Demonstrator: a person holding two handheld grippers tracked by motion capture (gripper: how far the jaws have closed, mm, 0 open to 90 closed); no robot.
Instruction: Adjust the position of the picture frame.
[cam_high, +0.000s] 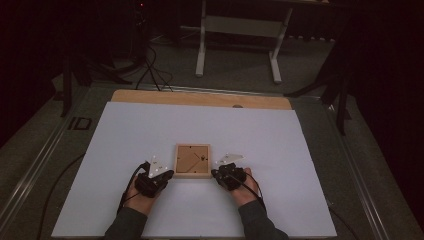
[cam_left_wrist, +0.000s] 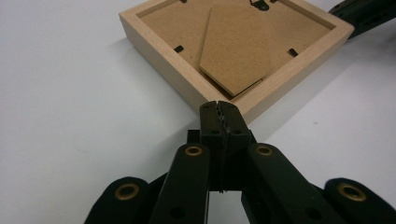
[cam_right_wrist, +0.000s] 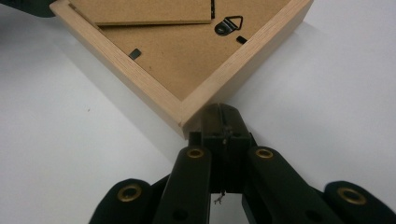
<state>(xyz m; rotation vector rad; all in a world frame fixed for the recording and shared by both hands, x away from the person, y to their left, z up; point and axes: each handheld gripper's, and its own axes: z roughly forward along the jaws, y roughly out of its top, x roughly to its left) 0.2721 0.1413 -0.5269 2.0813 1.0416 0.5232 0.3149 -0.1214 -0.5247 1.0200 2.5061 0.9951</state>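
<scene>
Right now both grippers sit low on the white table cover (cam_high: 125, 145), one at each near corner of a small wooden picture frame (cam_high: 192, 161) that lies face down near the middle of it.

From the left gripper view, the left gripper (cam_left_wrist: 218, 108) has its two black jaws pressed flat together, with nothing between them. Their closed tip is right up against the near corner of the frame, at the pale wood edge; whether it actually presses on the wood or stops just short I cannot tell. The brown backing board (cam_left_wrist: 187, 28) faces up, and a loose fold-out stand (cam_left_wrist: 236, 51) lies on it, its point reaching to the frame's rim near the jaws.

From the right gripper view, the right gripper (cam_right_wrist: 223, 112) is likewise closed on itself, holding nothing. Its tip sits at the other near corner of the frame, partly tucked beside and under the wood edge. A small black hanging hook (cam_right_wrist: 229, 24) shows on the backing board just beyond that corner.

In the high view a hand (cam_high: 142, 197) wraps each gripper from below.
</scene>
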